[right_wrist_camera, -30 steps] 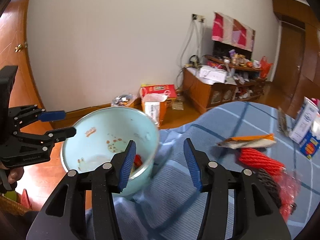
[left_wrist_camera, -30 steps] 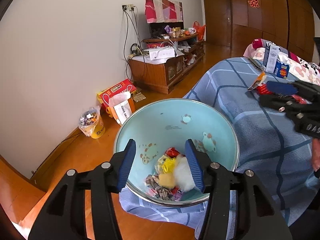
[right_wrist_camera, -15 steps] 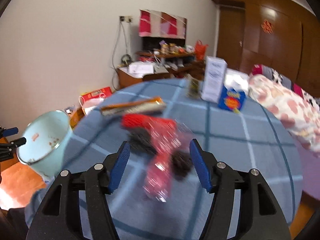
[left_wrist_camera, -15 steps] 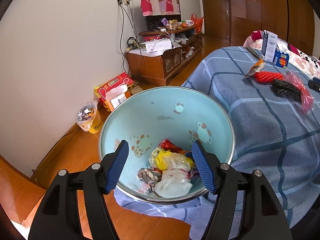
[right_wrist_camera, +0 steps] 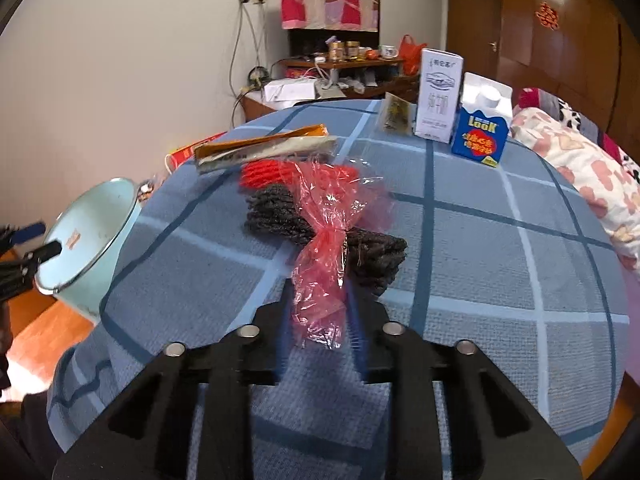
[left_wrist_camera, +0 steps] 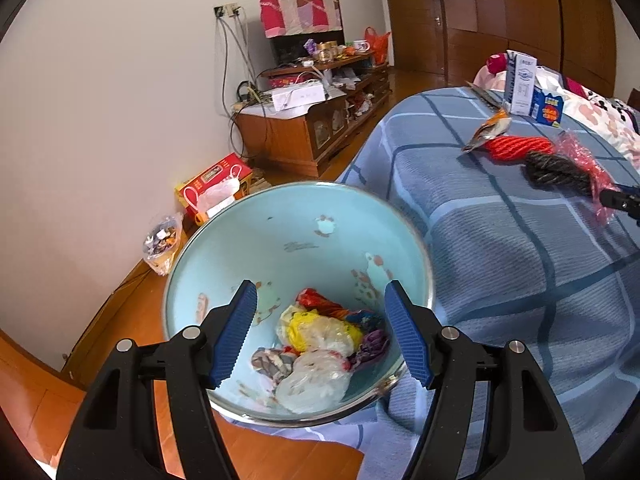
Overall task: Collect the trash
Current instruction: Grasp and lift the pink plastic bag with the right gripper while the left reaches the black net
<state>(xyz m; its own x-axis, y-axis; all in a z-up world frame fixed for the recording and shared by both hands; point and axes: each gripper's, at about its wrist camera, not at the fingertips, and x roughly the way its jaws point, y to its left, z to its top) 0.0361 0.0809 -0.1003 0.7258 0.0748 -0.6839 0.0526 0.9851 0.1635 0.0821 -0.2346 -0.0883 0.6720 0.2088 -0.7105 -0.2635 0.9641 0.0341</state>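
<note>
Red cellophane wrapper, crinkly and translucent, lying across dark knitted bundle on blue checked bedspread; right gripper closing blurred blue fingers around wrapper's lower end, grip not fully settled; red knitted bundle and flat orange-and-silver foil wrapper lying beyond; blue carton reading "Look" standing beside white box; left gripper hanging spread wide over pale blue enamel basin holding crumpled plastic bags.
</note>
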